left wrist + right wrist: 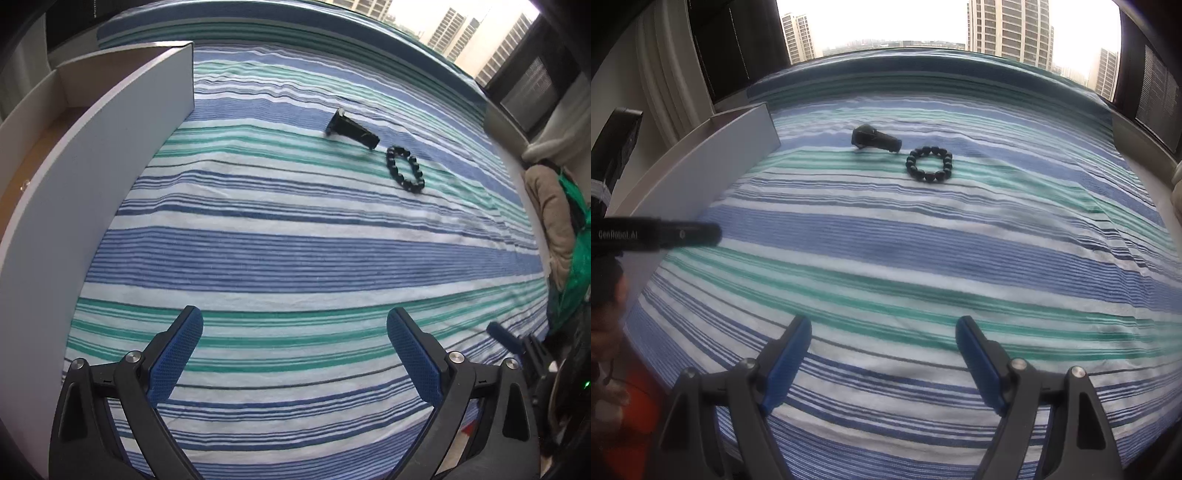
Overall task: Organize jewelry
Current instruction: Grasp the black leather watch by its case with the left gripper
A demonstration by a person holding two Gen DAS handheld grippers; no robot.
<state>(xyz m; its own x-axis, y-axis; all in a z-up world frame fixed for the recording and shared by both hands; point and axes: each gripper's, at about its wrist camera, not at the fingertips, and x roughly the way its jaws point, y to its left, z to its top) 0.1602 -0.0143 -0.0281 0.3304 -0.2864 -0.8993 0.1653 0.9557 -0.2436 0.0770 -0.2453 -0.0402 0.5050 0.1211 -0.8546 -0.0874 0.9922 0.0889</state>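
Hovering over the striped bedspread [886,240] with both the left gripper [294,354] and right gripper [883,363] spread wide and empty, the person seems at the approach step, needing to reach toward twelve o'clock for the black bead bracelet [929,163] beside a black stand [874,142].

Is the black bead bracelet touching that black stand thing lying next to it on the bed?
Apart. The right wrist view shows striped sheet between the bead bracelet and the end of the black stand.
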